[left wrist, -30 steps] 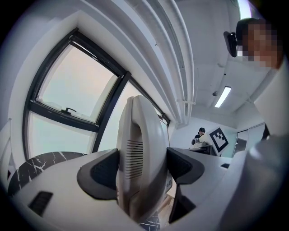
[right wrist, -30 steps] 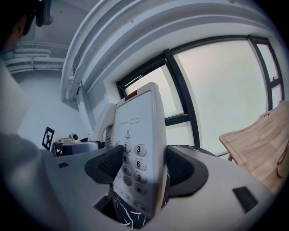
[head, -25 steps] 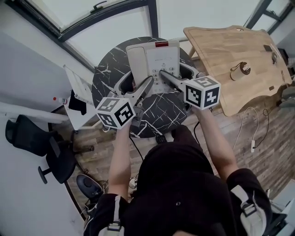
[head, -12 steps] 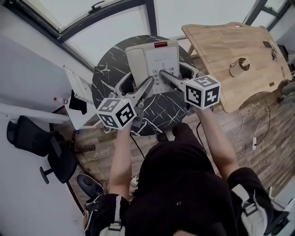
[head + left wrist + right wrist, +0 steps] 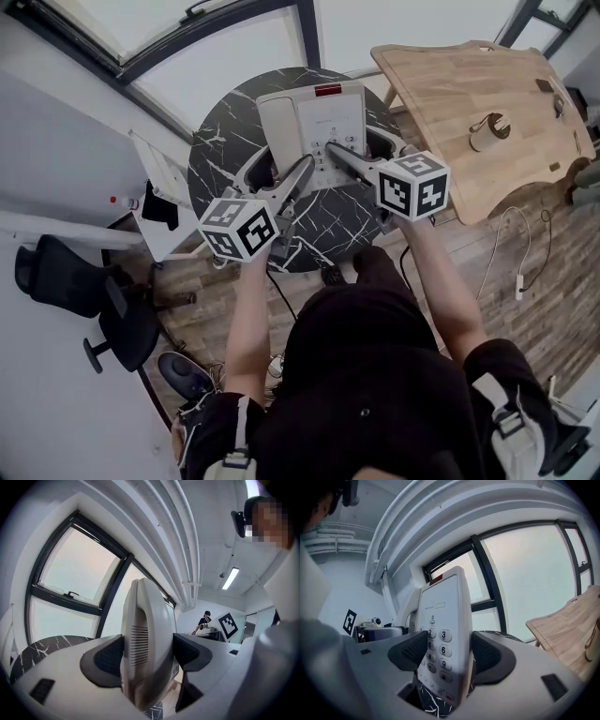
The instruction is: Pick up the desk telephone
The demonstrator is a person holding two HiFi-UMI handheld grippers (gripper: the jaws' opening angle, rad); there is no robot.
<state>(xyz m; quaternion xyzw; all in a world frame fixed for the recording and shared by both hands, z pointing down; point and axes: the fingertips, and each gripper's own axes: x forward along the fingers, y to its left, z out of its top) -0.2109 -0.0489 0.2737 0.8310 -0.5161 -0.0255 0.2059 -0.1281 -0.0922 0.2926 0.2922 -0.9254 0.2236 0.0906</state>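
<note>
A white desk telephone with a red strip at its far end lies over the round black marble table. My left gripper is shut on the phone's left side, where the handset stands between the dark pads. On the keypad side my right gripper is shut too. The number keys sit between its pads, and marble shows below the phone's edge. Whether the phone touches the table I cannot tell.
A tilted wooden tabletop with a small round object stands close on the right. A white side stand and a black office chair are on the left. Large windows lie beyond the table. A person stands far off.
Both grippers stay clamped on the phone in about the same place. Only the head view has shifted slightly.
</note>
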